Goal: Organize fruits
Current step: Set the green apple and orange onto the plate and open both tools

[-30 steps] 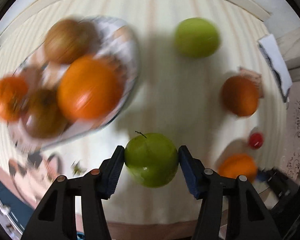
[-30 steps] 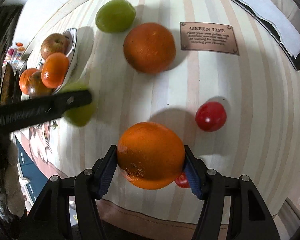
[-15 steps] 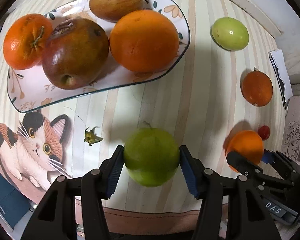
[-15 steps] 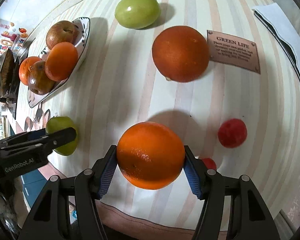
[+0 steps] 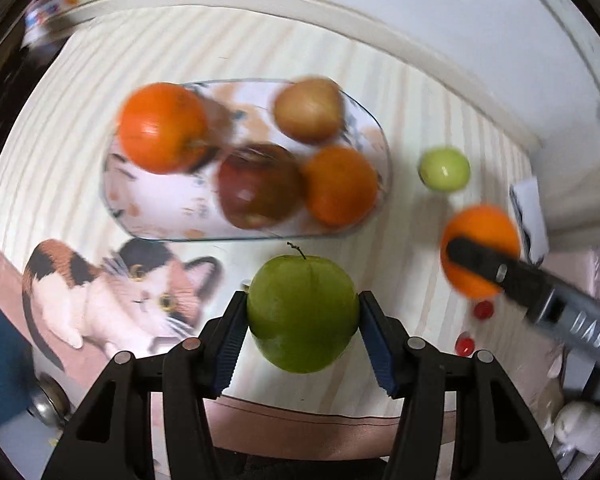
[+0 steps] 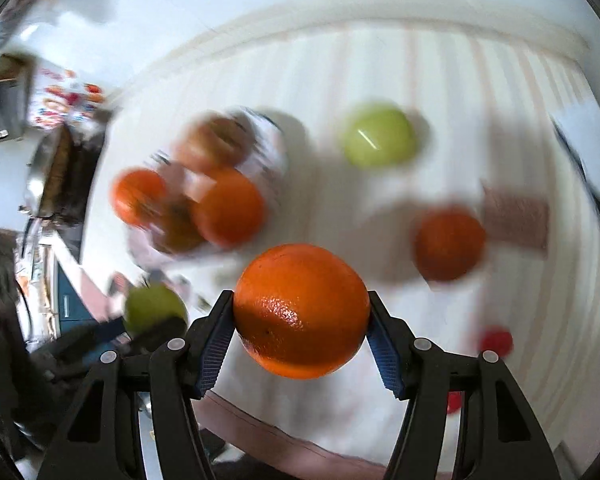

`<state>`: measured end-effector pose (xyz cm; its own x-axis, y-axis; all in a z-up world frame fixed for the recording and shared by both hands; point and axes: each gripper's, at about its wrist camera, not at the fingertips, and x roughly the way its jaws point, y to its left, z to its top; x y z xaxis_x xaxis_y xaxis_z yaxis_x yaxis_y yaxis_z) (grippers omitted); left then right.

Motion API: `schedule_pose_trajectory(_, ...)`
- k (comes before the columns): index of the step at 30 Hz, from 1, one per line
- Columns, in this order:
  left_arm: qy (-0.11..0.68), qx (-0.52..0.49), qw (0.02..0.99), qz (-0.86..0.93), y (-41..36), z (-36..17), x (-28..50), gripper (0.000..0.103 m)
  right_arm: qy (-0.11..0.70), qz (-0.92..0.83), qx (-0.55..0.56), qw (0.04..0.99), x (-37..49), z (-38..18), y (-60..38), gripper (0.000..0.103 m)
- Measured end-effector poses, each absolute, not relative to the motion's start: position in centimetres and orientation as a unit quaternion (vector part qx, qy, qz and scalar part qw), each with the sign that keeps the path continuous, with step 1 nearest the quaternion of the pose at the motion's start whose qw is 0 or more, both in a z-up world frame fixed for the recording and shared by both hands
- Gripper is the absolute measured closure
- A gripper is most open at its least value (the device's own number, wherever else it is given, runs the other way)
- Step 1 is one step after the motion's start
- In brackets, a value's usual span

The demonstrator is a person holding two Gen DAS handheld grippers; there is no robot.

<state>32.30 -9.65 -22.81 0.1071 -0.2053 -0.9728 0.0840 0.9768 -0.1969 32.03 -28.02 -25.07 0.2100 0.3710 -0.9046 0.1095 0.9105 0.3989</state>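
My left gripper is shut on a green apple and holds it above the table's front edge. A patterned plate beyond it holds two oranges, a dark red apple and a brownish apple. My right gripper is shut on an orange, also seen in the left wrist view. On the cloth lie another green apple and an orange.
Small red tomatoes lie near the front right. A brown plaque and a white-and-dark flat object sit at the right. A cat picture is printed on the cloth's front left. Both views are motion-blurred.
Both grippers have lifted and pulled back with their fruit; the plate and loose fruit now look farther away. The right gripper with its orange has risen beside the left.
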Motion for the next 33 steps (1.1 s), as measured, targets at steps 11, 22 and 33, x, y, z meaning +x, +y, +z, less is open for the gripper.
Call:
schedule_pose_trajectory(11,0.661,-0.106,0.743,0.004,0.4,-23.9,36.5,0.051,0.635,0.164,0.112,0.746,45.4,-24.1,-15.2,0.037)
schedule_pose_trajectory(22,0.688,-0.124,0.715,0.02,1.9,-28.0,38.8,0.05,0.681,0.158,0.061,0.713,49.4,-29.6,-10.2,0.037)
schedule_pose_trajectory(33,0.677,-0.153,0.719,0.017,3.3,-27.2,39.7,0.019,0.681,0.148,0.068,0.714,49.5,-28.6,-10.9,0.015)
